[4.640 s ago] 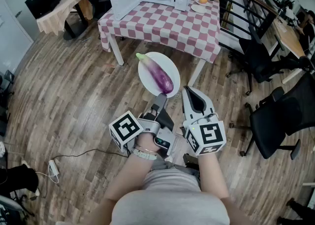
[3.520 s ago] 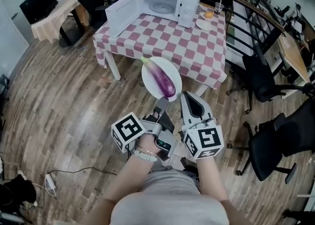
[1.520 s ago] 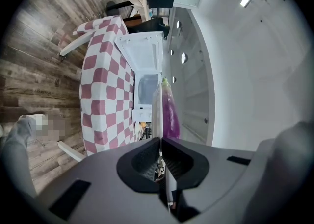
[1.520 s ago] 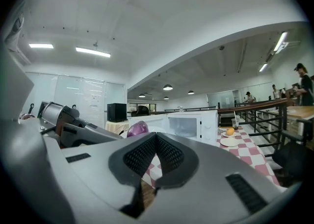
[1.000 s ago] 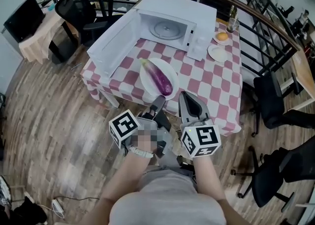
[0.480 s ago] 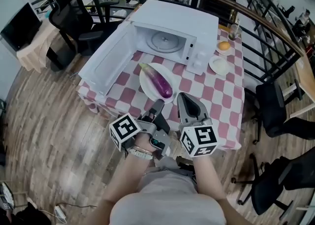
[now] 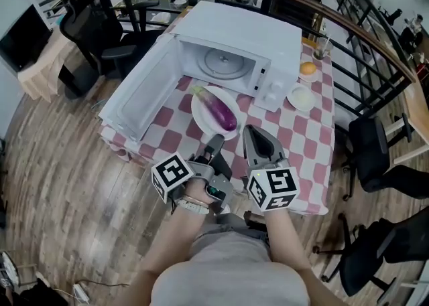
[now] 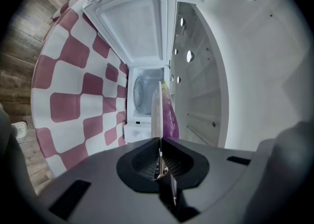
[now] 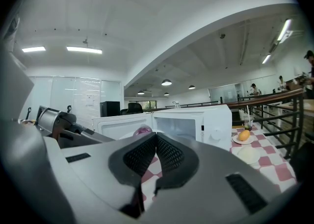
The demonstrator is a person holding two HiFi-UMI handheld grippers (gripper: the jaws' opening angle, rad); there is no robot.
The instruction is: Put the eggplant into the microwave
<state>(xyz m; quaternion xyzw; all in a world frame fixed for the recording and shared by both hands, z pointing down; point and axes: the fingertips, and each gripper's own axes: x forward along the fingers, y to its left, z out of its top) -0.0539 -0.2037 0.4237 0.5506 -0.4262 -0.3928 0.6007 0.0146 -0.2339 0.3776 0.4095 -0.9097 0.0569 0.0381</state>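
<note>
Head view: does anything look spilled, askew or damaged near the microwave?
Nothing stands out. The purple eggplant lies whole on the round white plate, which the left gripper holds level by its rim before the open white microwave.

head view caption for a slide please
Left gripper holds a plate with an eggplant in front of the open microwave on a checked table.

I can read no words, numbers or brand names anywhere. The marker cube (image 7: 172, 176) on my left gripper (image 7: 216, 141) and the one on my right gripper (image 7: 255, 132) carry only black-and-white square patterns. At twelve o'clock, the microwave (image 7: 241, 27) has a control panel (image 7: 275, 88) with no legible print.
</note>
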